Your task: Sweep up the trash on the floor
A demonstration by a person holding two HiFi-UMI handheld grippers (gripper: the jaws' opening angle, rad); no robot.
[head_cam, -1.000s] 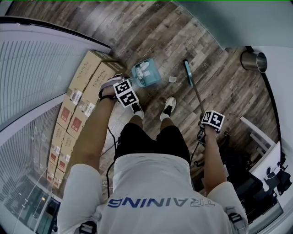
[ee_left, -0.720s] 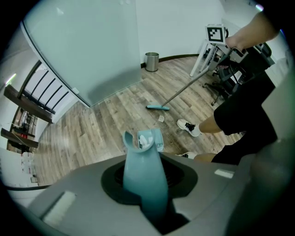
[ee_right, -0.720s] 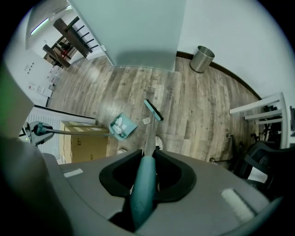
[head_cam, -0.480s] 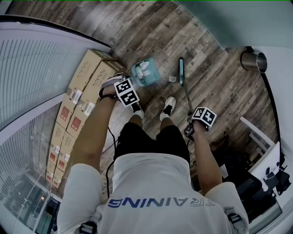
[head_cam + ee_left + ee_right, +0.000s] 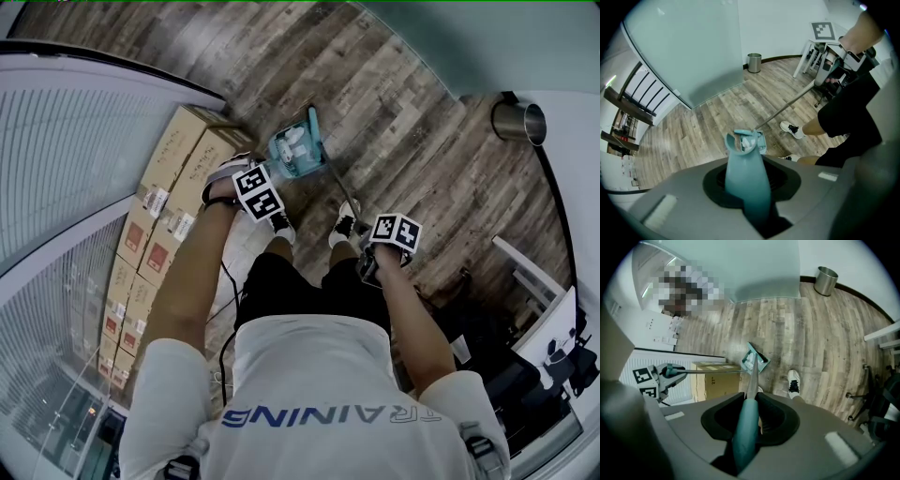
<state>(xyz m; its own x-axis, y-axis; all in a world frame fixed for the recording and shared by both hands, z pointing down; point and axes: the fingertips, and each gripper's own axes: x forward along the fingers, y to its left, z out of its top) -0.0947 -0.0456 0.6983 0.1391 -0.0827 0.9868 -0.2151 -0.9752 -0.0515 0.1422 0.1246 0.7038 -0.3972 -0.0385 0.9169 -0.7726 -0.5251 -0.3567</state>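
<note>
Head view: across the floor [image 5: 422,103], the broom [image 5: 787,105], its handle clamped in the right gripper [image 5: 747,439], has swung left from open boards to the mouth of the dustpan [image 5: 298,155]. The left gripper [image 5: 751,201] clamps the dustpan's handle, steady. The loose scrap of trash [image 5: 292,139] now sits inside, so the sweep looks nearly done.

A wood-plank floor [image 5: 394,84] in mixed brown and grey runs up to a pale frosted glass partition [image 5: 689,51] and a white wall. Cardboard boxes [image 5: 169,178] are lined along a white slatted panel [image 5: 84,141], and a round metal bin [image 5: 520,124] stands on the floor by the wall.
</note>
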